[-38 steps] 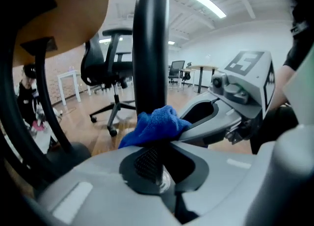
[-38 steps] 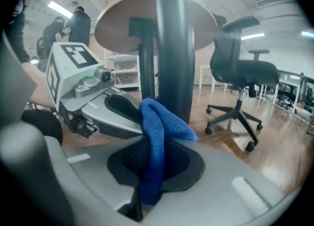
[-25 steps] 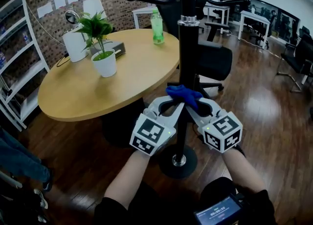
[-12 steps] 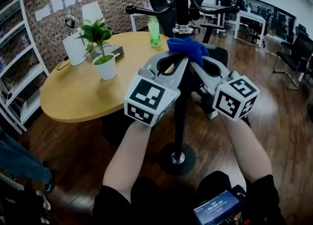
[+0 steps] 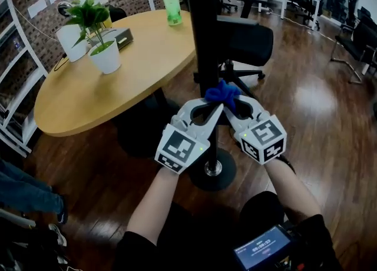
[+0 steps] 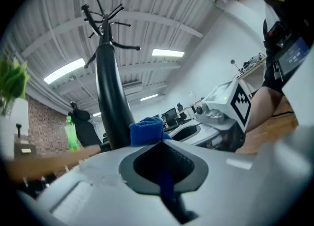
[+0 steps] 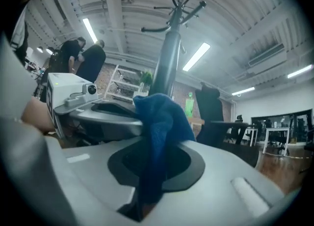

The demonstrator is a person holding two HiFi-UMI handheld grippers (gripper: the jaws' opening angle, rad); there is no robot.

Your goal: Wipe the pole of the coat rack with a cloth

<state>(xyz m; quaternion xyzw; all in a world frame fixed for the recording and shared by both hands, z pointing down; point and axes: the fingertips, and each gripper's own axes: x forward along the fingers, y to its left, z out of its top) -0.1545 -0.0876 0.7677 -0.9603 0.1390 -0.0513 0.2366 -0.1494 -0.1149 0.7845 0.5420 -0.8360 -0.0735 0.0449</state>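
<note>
Low on the pole (image 5: pixel 203 34): left tongs (image 6: pixel 164 144) and right tongs (image 7: pixel 156 144) come in from either side, with their tips close together at the cloth (image 5: pixel 222 94).
Left tongs: jaws closed on a strip of the cloth; a bunch of it stands out past the tips, beside the pole.
Right tongs: jaws closed on the cloth, which runs down the slot between them and bulges above the tips.
Cloth: blue, bunched, gripped by both tongs, lying against the pole above the base (image 5: pixel 212 169).
Pole: black, upright, rising between the two tongs; hooks branch from its top in both gripper views.
Base: round, black, standing on the wooden floor (image 5: pixel 330 105).
Desk (image 5: pixel 88 99): round, wood top, left of the pole; carries a potted plant (image 5: pixel 97 46) and a green bottle (image 5: pixel 171 5).
Office chair (image 5: pixel 247 43): black, behind the pole.
</note>
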